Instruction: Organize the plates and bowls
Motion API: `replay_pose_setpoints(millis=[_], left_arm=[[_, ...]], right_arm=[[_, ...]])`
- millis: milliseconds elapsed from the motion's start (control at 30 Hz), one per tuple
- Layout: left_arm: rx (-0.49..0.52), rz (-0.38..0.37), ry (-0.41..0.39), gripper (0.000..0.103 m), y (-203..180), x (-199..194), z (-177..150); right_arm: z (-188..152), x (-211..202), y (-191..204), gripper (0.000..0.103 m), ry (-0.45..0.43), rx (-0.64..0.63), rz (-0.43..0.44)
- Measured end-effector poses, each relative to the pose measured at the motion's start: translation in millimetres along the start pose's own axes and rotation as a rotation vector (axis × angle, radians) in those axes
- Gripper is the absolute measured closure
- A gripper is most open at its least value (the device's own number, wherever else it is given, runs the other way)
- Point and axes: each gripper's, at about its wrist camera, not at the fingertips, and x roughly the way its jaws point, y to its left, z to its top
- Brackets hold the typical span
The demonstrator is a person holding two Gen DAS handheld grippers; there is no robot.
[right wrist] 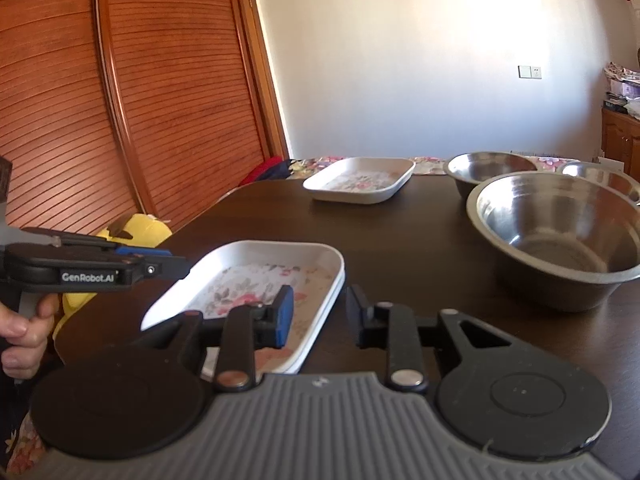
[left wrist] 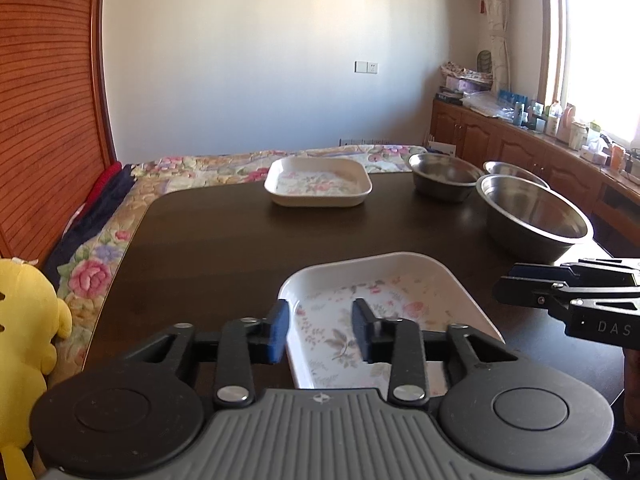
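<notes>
Left gripper point(left wrist: 320, 330): jaws spread, straddling the near left rim of the floral plate point(left wrist: 384, 308), pads clear of it. Right gripper point(right wrist: 320, 314): jaws spread, astride the same plate's right rim, no pinch. Plate rectangular, seemingly tilted, long axis running away from the cameras, near counter point(left wrist: 208, 240) edge. Second floral plate point(left wrist: 318, 182) flat at far side. Three steel bowls point(left wrist: 534, 216) upright, clustered to the right.

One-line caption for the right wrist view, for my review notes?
Open right gripper straddling the rim of the near floral dish, steel bowls to the right on the dark table.
</notes>
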Motion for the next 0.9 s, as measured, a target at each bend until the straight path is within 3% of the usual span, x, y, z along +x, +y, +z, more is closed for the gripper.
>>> replay_pose_setpoints(millis=[300, 433, 700, 900], left_arm=[[0.01, 0.009, -0.037, 0.049, 2, 2, 14], [0.026, 0.018, -0.045, 0.044, 2, 7, 22], [0.031, 0.009, -0.042, 0.036, 8, 19, 34], [0.033, 0.006, -0.045, 0.029, 15, 31, 48]], right_arm=[[19, -8, -8, 0.07, -0.04, -0.036, -0.019], [28, -12, -12, 0.061, -0.054, -0.055, -0.031], [50, -5, -19, 0.054, -0.056, -0.092, -0.035], [67, 0, -21, 0.041, -0.061, -0.127, -0.039]])
